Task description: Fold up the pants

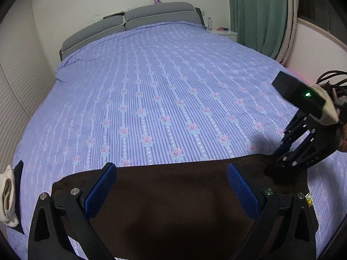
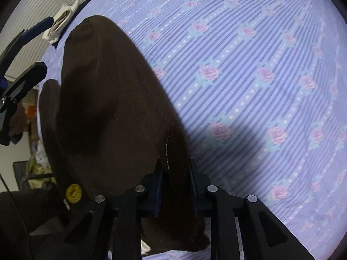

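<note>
Dark brown pants (image 1: 173, 197) lie flat on the near part of the bed and show in the right wrist view (image 2: 112, 112) as a long folded band with a yellow tag (image 2: 73, 192). My left gripper (image 1: 171, 184) is open, its blue pads spread wide just above the pants. My right gripper (image 2: 175, 186) is shut on the pants' edge; in the left wrist view it (image 1: 273, 169) presses on the pants' right corner. The left gripper's fingers (image 2: 28, 34) show at the far left of the right wrist view.
The bed (image 1: 164, 91) has a purple striped rose sheet and a grey headboard (image 1: 134, 19). Folded white and dark clothes (image 1: 9, 197) sit at the bed's left edge. A nightstand (image 1: 221, 31) and green curtain (image 1: 258, 13) stand at the back right.
</note>
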### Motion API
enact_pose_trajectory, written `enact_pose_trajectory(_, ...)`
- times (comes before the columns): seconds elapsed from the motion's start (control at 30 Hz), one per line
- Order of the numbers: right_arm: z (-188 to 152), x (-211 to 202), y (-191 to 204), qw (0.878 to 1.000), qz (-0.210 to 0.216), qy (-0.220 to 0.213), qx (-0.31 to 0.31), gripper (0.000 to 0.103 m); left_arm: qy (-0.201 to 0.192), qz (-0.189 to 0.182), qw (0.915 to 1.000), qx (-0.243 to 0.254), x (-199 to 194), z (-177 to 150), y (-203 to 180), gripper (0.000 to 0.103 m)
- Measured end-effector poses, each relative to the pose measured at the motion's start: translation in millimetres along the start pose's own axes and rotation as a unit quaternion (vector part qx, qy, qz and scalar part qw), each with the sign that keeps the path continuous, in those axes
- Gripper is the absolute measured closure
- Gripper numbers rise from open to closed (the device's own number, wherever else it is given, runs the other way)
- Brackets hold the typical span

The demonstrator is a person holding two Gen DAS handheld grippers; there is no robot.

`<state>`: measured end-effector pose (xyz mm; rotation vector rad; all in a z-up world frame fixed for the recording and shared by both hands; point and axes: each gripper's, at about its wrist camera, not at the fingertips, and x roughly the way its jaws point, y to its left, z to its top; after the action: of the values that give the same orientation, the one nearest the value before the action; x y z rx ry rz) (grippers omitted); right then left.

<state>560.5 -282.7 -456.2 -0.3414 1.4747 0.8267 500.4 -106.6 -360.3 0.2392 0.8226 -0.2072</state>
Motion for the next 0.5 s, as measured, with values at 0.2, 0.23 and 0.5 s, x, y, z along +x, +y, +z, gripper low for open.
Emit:
enact_pose_trajectory(0.2, -13.8, -41.9, 29.5, 0.998, -0.041, -0.047, -0.031, 0.089, -0.021, 0.013, 0.9997, 0.005, -28.4, 1.7, 14.4, 0.000)
enact_pose_trajectory(0.23, -17.2, -49.7, 41.9, 0.995, -0.063, -0.055, -0.046, 0.090, -0.025, 0.016, 0.9995, 0.003, -37.6, 1.6, 18.9, 0.000)
enact_pose_trajectory(0.5, -55.7, -82.9, 148.2, 0.954, -0.231, -0.127, -0.141, 0.090, -0.052, 0.043, 0.9977, -0.009, -103.7, -13.2, 43.3, 0.000)
